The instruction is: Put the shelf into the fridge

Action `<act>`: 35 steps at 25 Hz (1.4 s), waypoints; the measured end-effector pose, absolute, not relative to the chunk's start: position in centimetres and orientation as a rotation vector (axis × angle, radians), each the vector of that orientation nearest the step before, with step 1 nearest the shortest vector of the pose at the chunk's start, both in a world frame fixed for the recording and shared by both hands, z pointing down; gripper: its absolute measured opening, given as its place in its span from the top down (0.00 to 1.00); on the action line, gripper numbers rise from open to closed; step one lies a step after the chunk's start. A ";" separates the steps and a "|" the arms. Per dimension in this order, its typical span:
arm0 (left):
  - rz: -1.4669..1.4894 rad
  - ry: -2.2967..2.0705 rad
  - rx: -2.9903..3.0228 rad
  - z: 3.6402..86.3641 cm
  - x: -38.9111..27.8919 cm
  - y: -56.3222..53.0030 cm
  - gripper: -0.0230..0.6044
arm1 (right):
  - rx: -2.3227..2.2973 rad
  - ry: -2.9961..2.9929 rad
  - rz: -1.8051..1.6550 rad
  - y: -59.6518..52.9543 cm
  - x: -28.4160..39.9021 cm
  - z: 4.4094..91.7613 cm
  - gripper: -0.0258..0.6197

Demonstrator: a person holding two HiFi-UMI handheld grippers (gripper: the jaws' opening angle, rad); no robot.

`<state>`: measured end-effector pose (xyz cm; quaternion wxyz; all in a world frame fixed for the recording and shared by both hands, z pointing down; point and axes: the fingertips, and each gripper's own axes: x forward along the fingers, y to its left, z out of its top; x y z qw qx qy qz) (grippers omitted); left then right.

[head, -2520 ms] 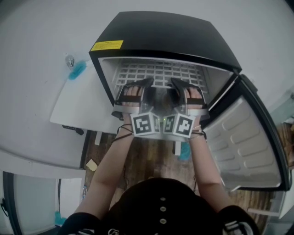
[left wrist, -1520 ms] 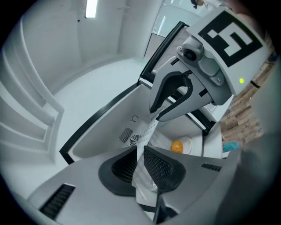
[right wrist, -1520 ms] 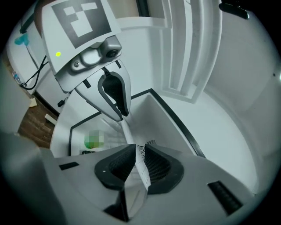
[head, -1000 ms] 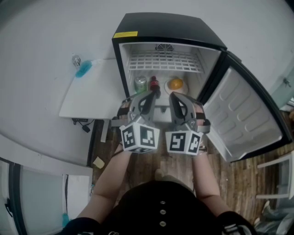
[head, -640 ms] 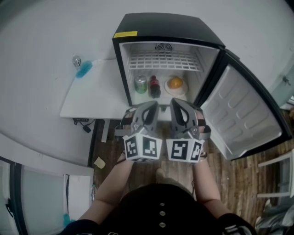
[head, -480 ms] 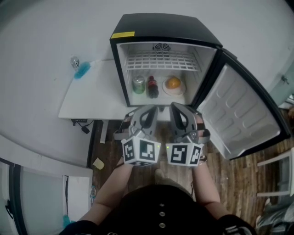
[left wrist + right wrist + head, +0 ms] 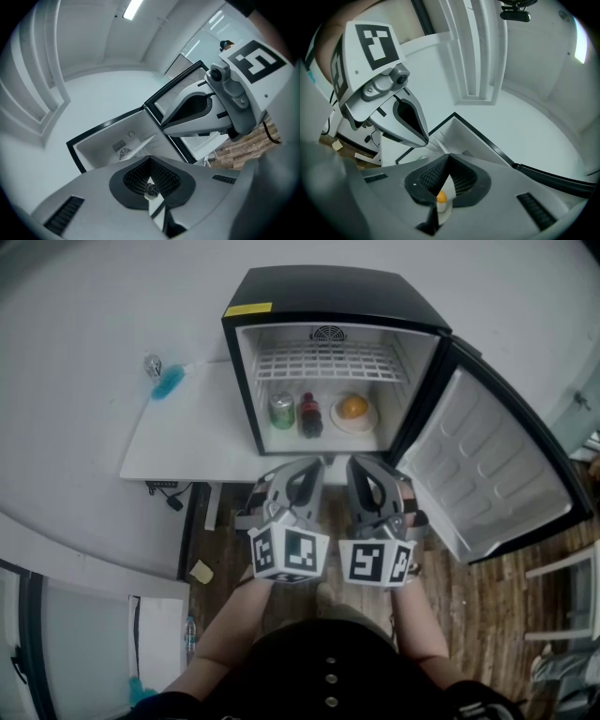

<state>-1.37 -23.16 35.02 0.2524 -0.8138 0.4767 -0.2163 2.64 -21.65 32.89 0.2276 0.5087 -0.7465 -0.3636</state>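
The white wire shelf (image 7: 328, 362) lies level in the upper part of the open black mini fridge (image 7: 328, 296). Below it stand a green can (image 7: 281, 411), a dark bottle (image 7: 310, 414) and an orange on a plate (image 7: 353, 409). My left gripper (image 7: 305, 466) and right gripper (image 7: 359, 466) hover side by side in front of the fridge, apart from it. Both are shut with nothing in them. In the left gripper view the left gripper (image 7: 150, 160) points at the fridge (image 7: 117, 140). Through the closed pads of the right gripper (image 7: 449, 158) the orange (image 7: 441, 197) shows.
The fridge door (image 7: 492, 474) stands swung wide to the right. A white table (image 7: 183, 432) adjoins the fridge on the left, with a blue object (image 7: 167, 382) at its far corner. Wooden floor (image 7: 469, 615) lies below my arms.
Both grippers have drawn out of the fridge, away from the shelf, and back toward me. The shelf stays inside. Over the last second they slid slightly nearer to me.
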 end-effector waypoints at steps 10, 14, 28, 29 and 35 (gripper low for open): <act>-0.543 1.308 -2.296 35.2 -2.1 -22.2 0.95 | 1.449 -2.094 -0.959 -20.5 2.7 33.1 0.95; -0.521 1.309 -2.324 35.2 -2.1 -22.0 0.95 | 1.462 -2.093 -0.947 -20.2 2.8 33.1 0.95; -0.489 1.278 -2.368 35.4 -1.3 -22.6 0.95 | 1.455 -2.064 -0.934 -20.7 3.3 33.5 0.95; -0.490 1.273 -2.372 35.4 -1.1 -22.7 0.95 | 1.455 -2.065 -0.934 -20.8 3.3 33.5 0.95; -0.502 1.259 -2.378 35.6 -0.8 -23.5 0.95 | 1.440 -2.073 -0.943 -21.4 3.1 33.7 0.95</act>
